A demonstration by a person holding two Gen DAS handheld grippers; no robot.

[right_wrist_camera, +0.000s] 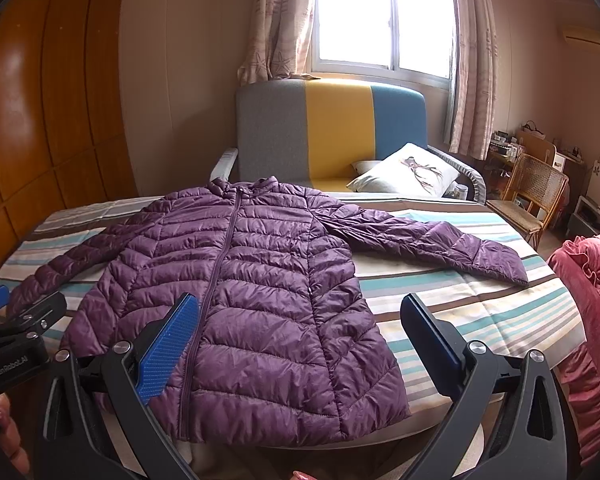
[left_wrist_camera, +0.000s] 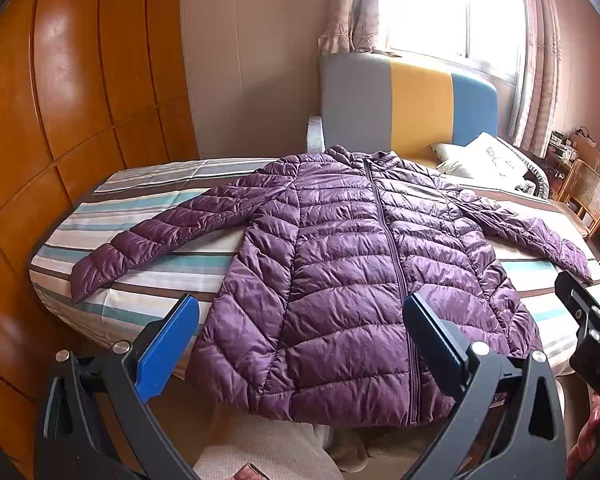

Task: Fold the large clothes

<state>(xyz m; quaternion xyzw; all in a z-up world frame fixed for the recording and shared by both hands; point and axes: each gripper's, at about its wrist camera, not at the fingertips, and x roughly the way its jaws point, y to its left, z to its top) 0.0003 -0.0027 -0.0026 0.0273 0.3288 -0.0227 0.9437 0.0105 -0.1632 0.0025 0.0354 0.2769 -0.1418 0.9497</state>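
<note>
A purple quilted puffer jacket [left_wrist_camera: 340, 264] lies flat and zipped on a striped bed [left_wrist_camera: 148, 240], front up, collar at the far end, both sleeves spread outward. Its hem hangs slightly over the near bed edge. It also shows in the right wrist view [right_wrist_camera: 252, 300]. My left gripper [left_wrist_camera: 300, 320] is open and empty, held above the hem. My right gripper [right_wrist_camera: 300, 320] is open and empty, above the jacket's lower right side. The right gripper's body shows at the right edge of the left wrist view, and the left gripper's body at the left edge of the right wrist view.
A grey, yellow and blue headboard [right_wrist_camera: 328, 128] and a white pillow [right_wrist_camera: 408, 170] lie at the far end. A wooden wardrobe [left_wrist_camera: 80, 100] stands left. A wicker chair [right_wrist_camera: 532, 196] and a red quilt [right_wrist_camera: 588, 312] are right of the bed [right_wrist_camera: 460, 320].
</note>
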